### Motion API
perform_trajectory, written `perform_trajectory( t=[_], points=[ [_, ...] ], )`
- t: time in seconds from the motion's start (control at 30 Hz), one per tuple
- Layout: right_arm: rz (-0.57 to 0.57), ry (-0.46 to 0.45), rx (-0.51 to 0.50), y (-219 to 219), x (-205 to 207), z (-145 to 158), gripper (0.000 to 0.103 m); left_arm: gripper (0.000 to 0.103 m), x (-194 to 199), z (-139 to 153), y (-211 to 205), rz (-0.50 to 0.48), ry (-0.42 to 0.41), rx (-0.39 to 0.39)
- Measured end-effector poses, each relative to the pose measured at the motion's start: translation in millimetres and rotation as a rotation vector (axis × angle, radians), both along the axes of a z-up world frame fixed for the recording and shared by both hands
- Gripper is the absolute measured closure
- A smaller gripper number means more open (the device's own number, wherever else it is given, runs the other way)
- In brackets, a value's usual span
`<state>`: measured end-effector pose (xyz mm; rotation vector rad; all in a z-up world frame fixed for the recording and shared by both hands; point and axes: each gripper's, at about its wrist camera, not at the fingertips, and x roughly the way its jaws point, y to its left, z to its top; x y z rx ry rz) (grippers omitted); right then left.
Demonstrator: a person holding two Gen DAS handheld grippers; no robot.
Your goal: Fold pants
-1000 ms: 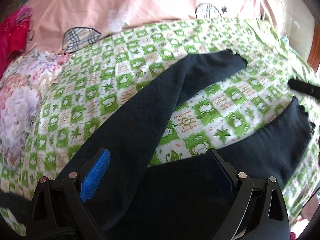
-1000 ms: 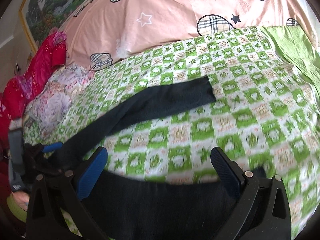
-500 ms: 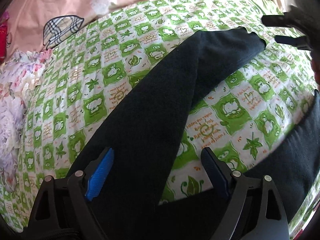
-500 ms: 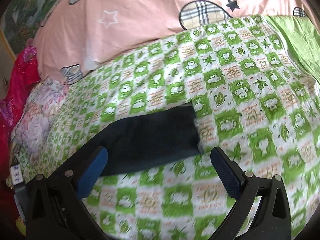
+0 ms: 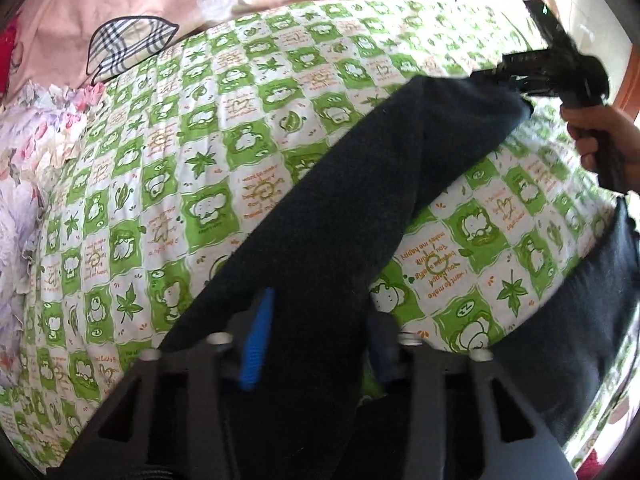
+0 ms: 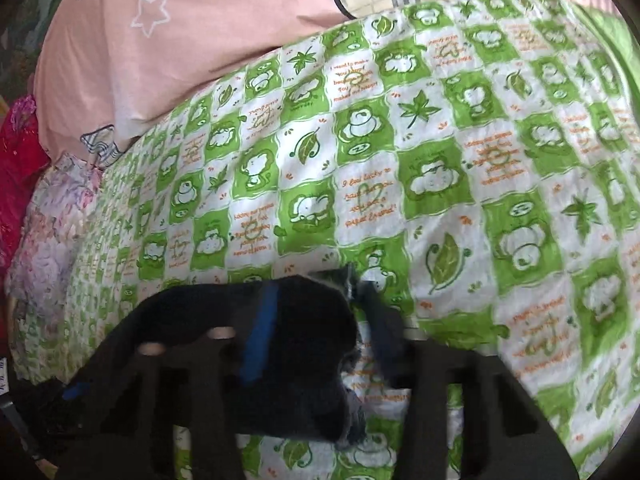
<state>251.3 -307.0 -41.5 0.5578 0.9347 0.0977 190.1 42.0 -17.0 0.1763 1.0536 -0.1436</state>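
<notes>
Lying spread on a green-and-white checked quilt [image 5: 248,184], the dark pants [image 5: 340,220] look soft, limp and light — best taken at hem and upper leg. A pink pillow [image 6: 168,52] lies beyond. The left gripper [image 5: 316,340] is closing on the leg; the right gripper [image 6: 316,332] is closing on the hem.

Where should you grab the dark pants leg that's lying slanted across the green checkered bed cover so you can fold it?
Probably at two places on the slanted dark pants leg: its far cuff end and near the crotch. It lies flat and limp, so come from above and pinch an edge. The left gripper and right gripper are closing there, cloth between their jaws.
</notes>
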Motion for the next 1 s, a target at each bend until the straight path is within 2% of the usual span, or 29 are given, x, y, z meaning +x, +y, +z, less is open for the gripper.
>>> perform_trajectory(
  t=[0.1,0.23,0.43,0.6,0.77,0.83,0.87,0.9,0.97,1.0],
  points=[
    [-0.003,-0.034,0.011,-4.3,-3.8,5.0,0.093,0.094,-2.9,8.1,8.5,-0.005,0.005,-0.063],
    [0.019,-0.079,-0.012,-5.7,-13.1,20.6,0.095,0.097,-11.7,20.5,12.8,-0.020,-0.013,-0.108],
    [0.063,-0.194,-0.005,-11.9,-44.0,52.9,0.095,0.098,-37.5,44.9,20.0,-0.036,-0.060,-0.158],
    [0.147,-0.288,-0.051,-9.9,-89.2,70.5,0.096,0.101,-65.8,58.1,19.3,-0.073,-0.101,-0.151],
    [0.161,-0.277,-0.074,-14.1,-121.7,66.6,0.096,0.100,-80.9,52.9,14.3,-0.087,-0.096,-0.128],
    [0.158,-0.271,-0.072,-15.3,-126.9,64.1,0.096,0.092,-78.4,48.8,7.0,-0.093,-0.089,-0.099],
    [0.155,-0.269,-0.069,-14.0,-126.1,63.3,0.096,0.082,-75.6,47.2,1.9,-0.094,-0.092,-0.080],
    [0.155,-0.269,-0.062,-12.7,-127.0,62.5,0.096,0.068,-72.4,45.6,-2.7,-0.092,-0.097,-0.056],
    [0.148,-0.276,-0.053,-12.6,-128.7,63.6,0.096,0.053,-64.9,40.9,-14.0,-0.101,-0.110,0.006],
    [0.147,-0.279,-0.049,-12.2,-129.5,64.7,0.096,0.050,-59.7,36.7,-20.4,-0.111,-0.106,0.038]
  ],
)
